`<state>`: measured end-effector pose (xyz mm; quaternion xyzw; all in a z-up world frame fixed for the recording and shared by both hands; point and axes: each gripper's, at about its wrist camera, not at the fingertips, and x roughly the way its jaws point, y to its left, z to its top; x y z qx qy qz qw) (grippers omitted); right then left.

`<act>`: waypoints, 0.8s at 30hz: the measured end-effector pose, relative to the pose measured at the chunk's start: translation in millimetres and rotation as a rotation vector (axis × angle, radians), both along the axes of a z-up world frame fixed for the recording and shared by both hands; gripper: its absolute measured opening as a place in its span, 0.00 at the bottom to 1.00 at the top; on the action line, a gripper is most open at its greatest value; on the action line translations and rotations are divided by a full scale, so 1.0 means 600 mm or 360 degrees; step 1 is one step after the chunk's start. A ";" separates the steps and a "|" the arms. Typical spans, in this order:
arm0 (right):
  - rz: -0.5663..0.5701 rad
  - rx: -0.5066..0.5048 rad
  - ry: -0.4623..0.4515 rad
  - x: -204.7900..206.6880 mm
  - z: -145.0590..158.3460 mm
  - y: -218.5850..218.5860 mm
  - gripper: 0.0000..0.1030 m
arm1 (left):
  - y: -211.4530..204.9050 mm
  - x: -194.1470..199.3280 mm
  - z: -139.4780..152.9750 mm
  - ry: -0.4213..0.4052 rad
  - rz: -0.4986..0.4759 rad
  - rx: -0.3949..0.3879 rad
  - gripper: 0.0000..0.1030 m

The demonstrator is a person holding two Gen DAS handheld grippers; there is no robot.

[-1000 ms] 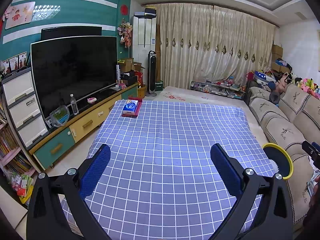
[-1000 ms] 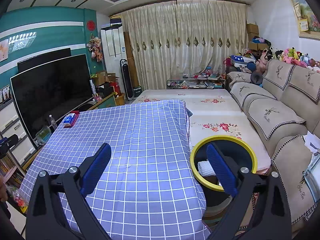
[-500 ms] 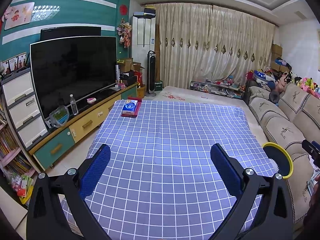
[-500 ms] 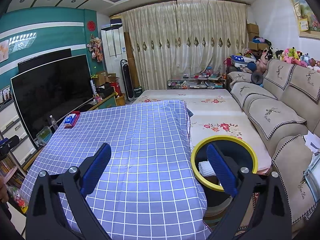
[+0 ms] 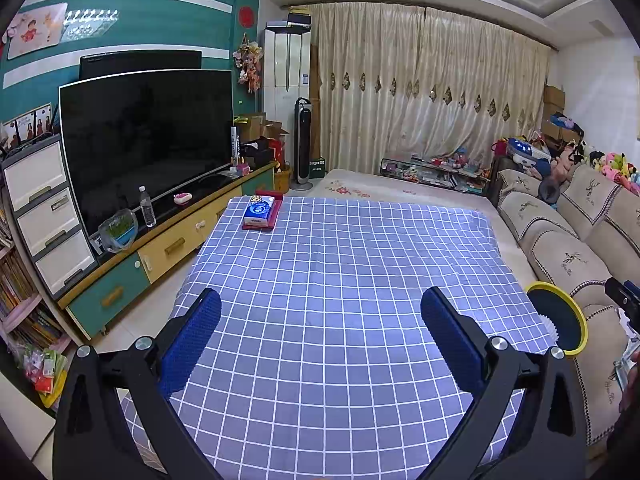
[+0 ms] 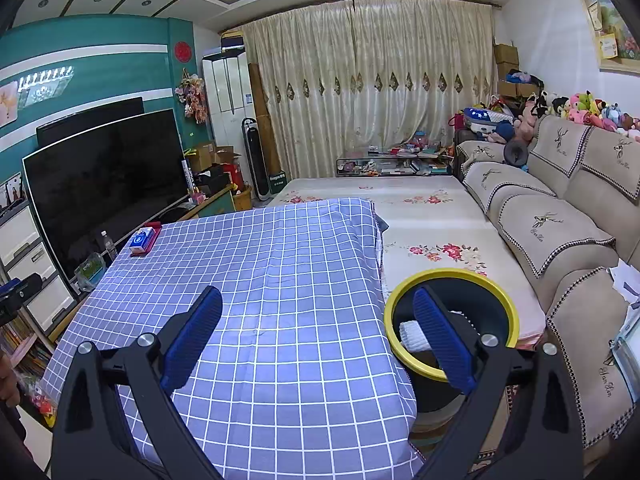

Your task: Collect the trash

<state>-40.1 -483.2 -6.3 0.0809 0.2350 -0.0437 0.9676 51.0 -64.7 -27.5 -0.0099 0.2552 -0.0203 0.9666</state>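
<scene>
Beside table [image 6: 280,280], trash bin [image 6: 451,376] upright, white trash [image 6: 412,334] inside.

A blue-and-white checked tablecloth [image 5: 340,280], a yellow-rimmed black bin [image 6: 452,276], teal wall [image 5: 160,12].

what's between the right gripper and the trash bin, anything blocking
Nothing visible. The right gripper is open and empty, and the yellow-rimmed trash bin stands just past the checkered tablecloth's right edge, its mouth uncovered, white trash inside.
</scene>
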 end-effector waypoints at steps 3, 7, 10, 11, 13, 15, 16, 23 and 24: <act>-0.0003 -0.0002 0.0001 0.001 -0.001 0.000 0.89 | 0.000 0.000 -0.004 0.0004 -0.0004 -0.0002 0.96; -0.0003 0.0003 0.0002 0.002 -0.003 -0.001 0.89 | 0.000 0.001 -0.005 0.0006 -0.0006 0.0000 0.96; -0.0003 0.0005 0.0003 0.001 -0.003 -0.002 0.89 | 0.000 0.003 -0.007 0.0009 -0.0008 -0.0001 0.96; -0.0002 0.0005 0.0003 0.001 -0.003 -0.002 0.89 | 0.000 0.003 -0.007 0.0010 -0.0009 -0.0002 0.96; -0.0002 0.0005 0.0003 0.002 -0.004 -0.001 0.89 | -0.001 0.005 -0.009 0.0012 -0.0013 -0.0003 0.96; -0.0002 0.0007 0.0003 0.002 -0.004 -0.001 0.89 | -0.002 0.005 -0.010 0.0014 -0.0018 -0.0009 0.96; -0.0003 0.0007 0.0003 0.002 -0.004 -0.001 0.89 | -0.002 0.006 -0.012 0.0016 -0.0019 -0.0008 0.96; -0.0003 0.0007 0.0003 0.001 -0.004 -0.002 0.89 | -0.005 0.010 -0.021 0.0037 -0.0029 -0.0010 0.96; -0.0004 0.0007 0.0003 0.001 -0.003 -0.002 0.89 | -0.005 0.011 -0.021 0.0039 -0.0030 -0.0013 0.96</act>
